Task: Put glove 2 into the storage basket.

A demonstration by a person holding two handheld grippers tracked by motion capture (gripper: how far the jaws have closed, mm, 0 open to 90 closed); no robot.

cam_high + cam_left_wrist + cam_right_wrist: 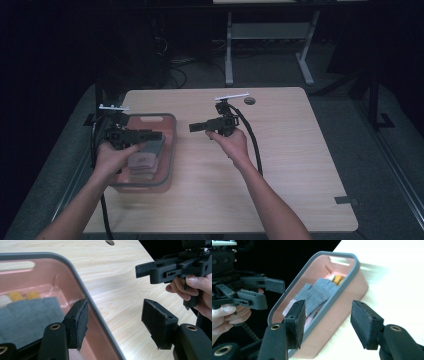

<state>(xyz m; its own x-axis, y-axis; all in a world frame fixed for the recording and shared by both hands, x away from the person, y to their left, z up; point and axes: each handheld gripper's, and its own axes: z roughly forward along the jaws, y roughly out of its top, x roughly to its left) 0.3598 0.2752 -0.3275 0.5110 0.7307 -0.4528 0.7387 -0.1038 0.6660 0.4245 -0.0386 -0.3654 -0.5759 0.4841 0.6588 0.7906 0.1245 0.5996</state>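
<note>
Over on the table's left side, the grey glove already sits in the pink bin; left tool and right tool are both spread, holding nothing, so packing looks done.

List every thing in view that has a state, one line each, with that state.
Left gripper: jaws open, nothing between the pads, straddling the bin's rim.
Right gripper: jaws open, empty, aimed at the bin.
Pink bin: upright on the table, no lid, holding cloth items.
Grey knitted gloves: lying loose in the bin, untouched.
Wooden table: bears the bin at its left side.
</note>
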